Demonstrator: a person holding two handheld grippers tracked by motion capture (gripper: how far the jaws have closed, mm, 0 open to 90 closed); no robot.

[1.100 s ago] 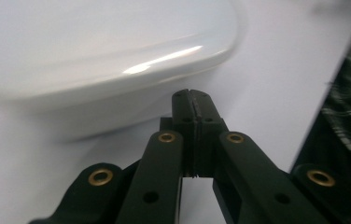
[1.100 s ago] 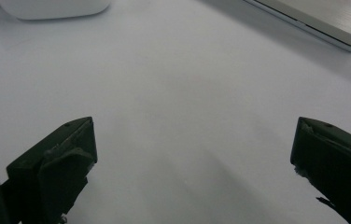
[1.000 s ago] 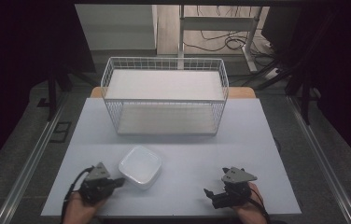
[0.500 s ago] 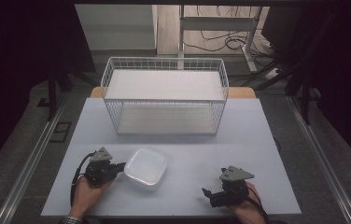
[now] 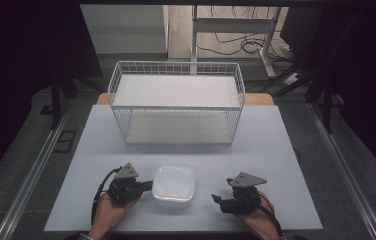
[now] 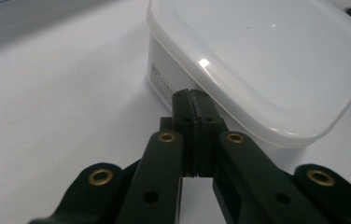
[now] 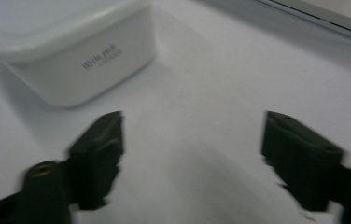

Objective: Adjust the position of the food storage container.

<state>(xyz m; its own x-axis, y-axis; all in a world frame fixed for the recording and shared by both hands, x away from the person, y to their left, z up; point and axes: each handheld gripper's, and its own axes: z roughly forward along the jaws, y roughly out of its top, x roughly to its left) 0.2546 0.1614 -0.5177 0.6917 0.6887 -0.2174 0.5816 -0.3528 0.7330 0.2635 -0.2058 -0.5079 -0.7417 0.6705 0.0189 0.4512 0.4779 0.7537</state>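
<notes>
Both grippers are black, the left gripper (image 5: pixel 146 185) and the right gripper (image 5: pixel 217 198) each topped by a grey three-cornered plate, with a black cable trailing back. Brass-ringed holes dot the left gripper's black jaw arms.

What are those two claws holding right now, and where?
Nothing. The left gripper is shut empty, its tips against the side of the white box; the right gripper is open over bare table, its jaws just narrowed.

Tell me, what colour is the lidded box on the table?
The box is milky, translucent white; the left gripper view shows it best.
</notes>
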